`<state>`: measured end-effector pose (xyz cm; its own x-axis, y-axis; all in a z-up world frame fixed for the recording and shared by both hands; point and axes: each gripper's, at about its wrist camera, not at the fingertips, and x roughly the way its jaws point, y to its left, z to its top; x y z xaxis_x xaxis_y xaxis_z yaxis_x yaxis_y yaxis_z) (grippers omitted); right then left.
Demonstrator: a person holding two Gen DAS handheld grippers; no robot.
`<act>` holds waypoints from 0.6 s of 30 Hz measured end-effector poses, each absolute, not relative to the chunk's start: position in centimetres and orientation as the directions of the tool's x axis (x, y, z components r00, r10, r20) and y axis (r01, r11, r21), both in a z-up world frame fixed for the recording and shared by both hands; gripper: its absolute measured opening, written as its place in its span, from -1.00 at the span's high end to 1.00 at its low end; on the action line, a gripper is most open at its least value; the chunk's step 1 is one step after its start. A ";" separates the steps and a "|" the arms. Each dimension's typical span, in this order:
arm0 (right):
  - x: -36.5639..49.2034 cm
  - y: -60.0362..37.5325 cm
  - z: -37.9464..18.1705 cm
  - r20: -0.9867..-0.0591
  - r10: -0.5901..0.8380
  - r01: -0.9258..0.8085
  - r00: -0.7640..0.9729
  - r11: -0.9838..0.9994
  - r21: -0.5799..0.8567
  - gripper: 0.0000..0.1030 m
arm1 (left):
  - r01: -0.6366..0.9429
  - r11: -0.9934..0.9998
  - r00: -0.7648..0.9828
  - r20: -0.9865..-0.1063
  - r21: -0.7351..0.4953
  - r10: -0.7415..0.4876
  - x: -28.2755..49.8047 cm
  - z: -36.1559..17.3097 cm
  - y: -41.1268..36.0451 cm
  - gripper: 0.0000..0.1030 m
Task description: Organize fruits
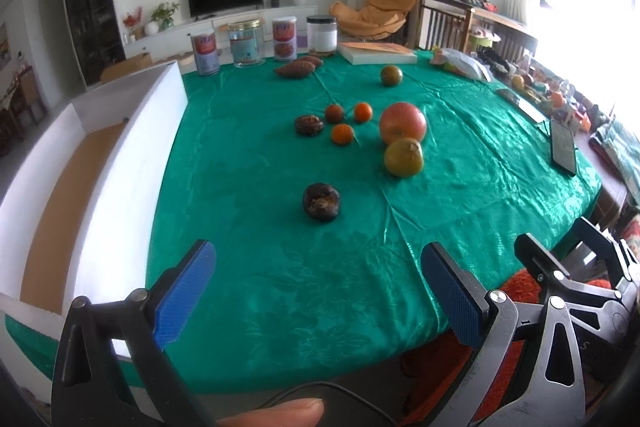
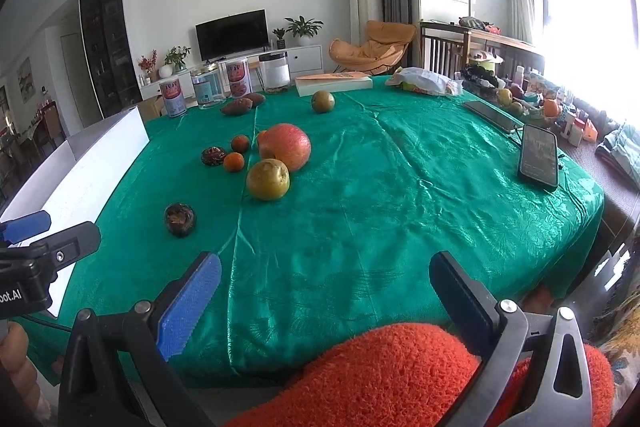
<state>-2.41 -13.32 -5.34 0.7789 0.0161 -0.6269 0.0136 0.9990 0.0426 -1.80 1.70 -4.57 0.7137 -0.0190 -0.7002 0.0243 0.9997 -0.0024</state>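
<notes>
Fruits lie on the green tablecloth [image 1: 280, 267]. A dark wrinkled fruit [image 1: 321, 202] is nearest, also in the right wrist view [image 2: 180, 219]. Behind it are a yellow-green fruit [image 1: 403, 157] [image 2: 267, 179], a big red fruit [image 1: 402, 123] [image 2: 286, 146], small oranges [image 1: 342, 134] [image 2: 233, 162], another dark fruit [image 1: 309, 125] [image 2: 213, 156] and a far green fruit [image 1: 391, 75] [image 2: 323, 101]. A white box [image 1: 132, 131] with a brown floor stands at the left. My left gripper [image 1: 316, 291] and right gripper [image 2: 326, 297] are open and empty at the near table edge.
Tins and jars [image 1: 248, 43], sweet potatoes [image 1: 298, 67] and a book [image 1: 378, 53] stand at the far edge. A phone [image 2: 538, 155] and a tablet [image 2: 492, 115] lie at the right. A cluttered side table [image 2: 540, 99] is beyond. My orange sleeve [image 2: 400, 379] is low in the right view.
</notes>
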 end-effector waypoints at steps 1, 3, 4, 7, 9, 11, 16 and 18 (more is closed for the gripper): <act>-2.4 -13.3 -5.4 -0.628 0.015 0.014 0.778 0.999 0.041 -1.00 | 0.019 1.000 0.710 -0.704 0.000 -0.014 -1.7 -4.7 1.9 -0.99; -2.4 -13.2 -5.5 -0.630 0.011 0.012 0.777 0.999 0.032 -1.00 | 0.008 1.000 0.704 -0.710 -0.002 -0.007 -1.6 -5.0 2.3 -0.99; -2.4 -13.1 -5.5 -0.629 0.009 0.010 0.777 1.000 0.026 -1.00 | 0.003 1.000 0.701 -0.713 -0.005 -0.006 -1.5 -5.1 2.5 -0.99; -2.4 -12.8 -5.5 -0.627 0.004 0.003 0.779 1.000 0.010 -1.00 | -0.002 1.000 0.696 -0.718 -0.014 -0.009 -1.4 -5.3 2.8 -0.99; -2.4 -12.7 -5.5 -0.627 0.002 0.000 0.779 1.000 0.003 -1.00 | 0.000 1.000 0.696 -0.718 -0.011 -0.008 -1.4 -5.3 2.7 -0.99; -2.4 -12.6 -5.6 -0.628 0.002 -0.002 0.778 1.000 0.000 -1.00 | 0.003 1.000 0.696 -0.718 -0.010 -0.009 -1.3 -5.3 2.6 -0.99; -2.4 -12.7 -5.6 -0.628 0.001 0.001 0.778 1.000 0.003 -1.00 | 0.007 1.000 0.695 -0.719 -0.010 -0.012 -1.0 -5.7 2.3 -0.99; -2.4 -12.7 -5.6 -0.628 0.001 0.001 0.778 1.000 0.002 -1.00 | 0.007 1.000 0.692 -0.722 -0.011 -0.013 -0.9 -5.9 2.3 -0.99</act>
<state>-2.39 -12.74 -5.65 0.7780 0.0008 -0.6283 0.0009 1.0000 0.0024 -0.89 2.32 -5.86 0.6918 -0.0131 -0.7220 0.0075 0.9999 -0.0110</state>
